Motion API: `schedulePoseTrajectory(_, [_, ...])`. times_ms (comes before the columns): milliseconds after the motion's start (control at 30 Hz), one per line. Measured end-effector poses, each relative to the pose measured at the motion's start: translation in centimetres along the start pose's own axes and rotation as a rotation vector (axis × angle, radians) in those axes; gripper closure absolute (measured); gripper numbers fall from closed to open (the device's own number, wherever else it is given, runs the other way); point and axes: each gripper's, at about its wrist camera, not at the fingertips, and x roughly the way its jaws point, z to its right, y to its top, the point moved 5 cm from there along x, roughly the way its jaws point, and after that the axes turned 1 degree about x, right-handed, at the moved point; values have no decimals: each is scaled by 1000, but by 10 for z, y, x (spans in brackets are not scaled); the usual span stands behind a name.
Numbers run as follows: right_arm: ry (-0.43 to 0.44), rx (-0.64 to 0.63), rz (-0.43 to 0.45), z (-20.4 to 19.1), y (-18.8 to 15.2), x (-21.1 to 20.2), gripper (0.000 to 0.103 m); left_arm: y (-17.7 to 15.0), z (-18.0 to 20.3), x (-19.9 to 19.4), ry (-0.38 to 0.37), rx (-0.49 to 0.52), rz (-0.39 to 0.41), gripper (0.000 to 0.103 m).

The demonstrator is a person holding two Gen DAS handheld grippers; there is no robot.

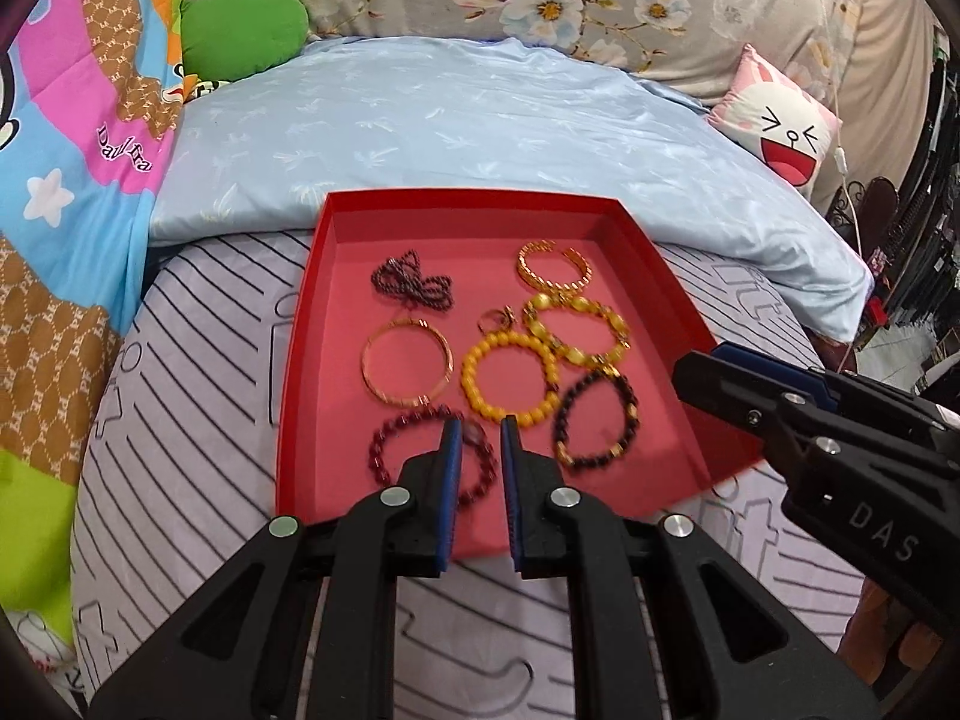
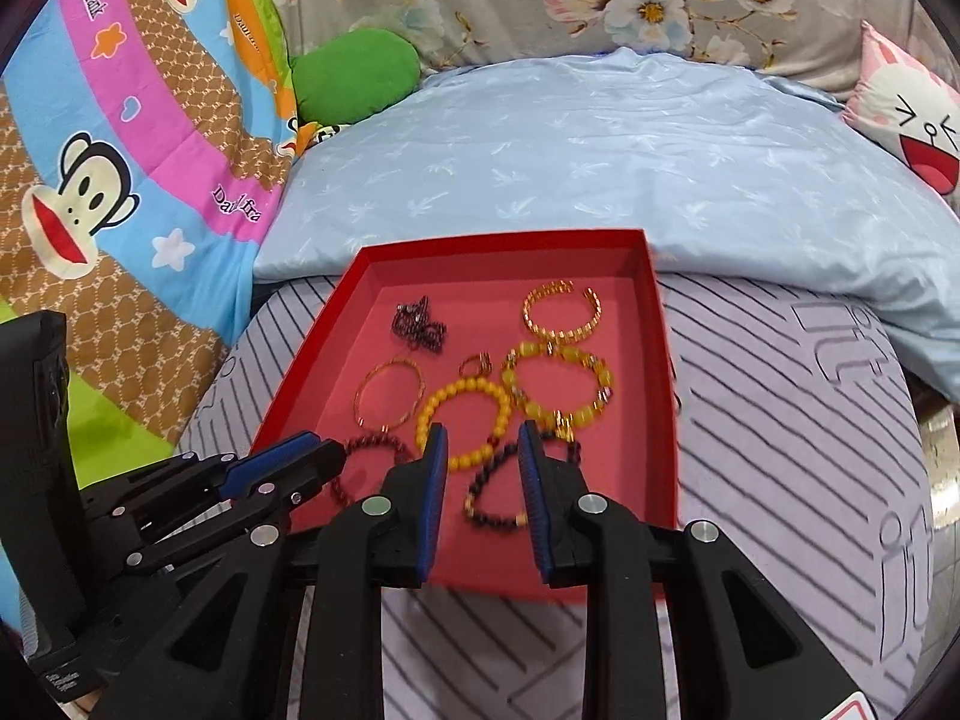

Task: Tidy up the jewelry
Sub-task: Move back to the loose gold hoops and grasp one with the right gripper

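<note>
A red tray [image 1: 300, 324] [image 2: 663, 372] on a striped bed holds several pieces of jewelry: a dark red bead bracelet [image 1: 390, 450] [image 2: 360, 450], a yellow bead bracelet [image 1: 510, 375] [image 2: 465, 420], a black bead bracelet [image 1: 594, 420] [image 2: 492, 498], a thin gold bangle [image 1: 408, 363] [image 2: 387, 393], a gold cuff [image 1: 552, 267] [image 2: 561, 312], a yellow stone bracelet [image 1: 576, 327] [image 2: 558, 390] and a dark chain [image 1: 411, 285] [image 2: 420, 324]. My left gripper [image 1: 480, 432] is open over the dark red bracelet, empty. My right gripper [image 2: 480, 435] is open above the black bracelet, empty.
A light blue pillow [image 1: 450, 120] lies just behind the tray. A cartoon quilt [image 1: 72, 180] is at the left, a green cushion [image 1: 240, 30] and a bunny cushion [image 1: 780, 120] at the back. A small ring [image 1: 498, 318] sits mid-tray.
</note>
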Motion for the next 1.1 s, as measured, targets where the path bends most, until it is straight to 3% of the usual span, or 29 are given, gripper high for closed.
schedulePoseTrajectory(233, [-29,20,-23,14,-51,-32,79,-39,18,-29,-5,19,-14,85])
schedulePoseTrajectory(633, [-77,92,-82,43,-129,-55,79,-103,40,-44,-28,46,-87,81])
schedulePoseTrajectory(733, [-97,123,-96,57,-142,-57,79,-117,49,-45,-31,66,-99,74])
schedulePoseTrajectory(1100, [-156,110,-112,72,-159,-50,79,-141,77,-39,-66,113,-150,73])
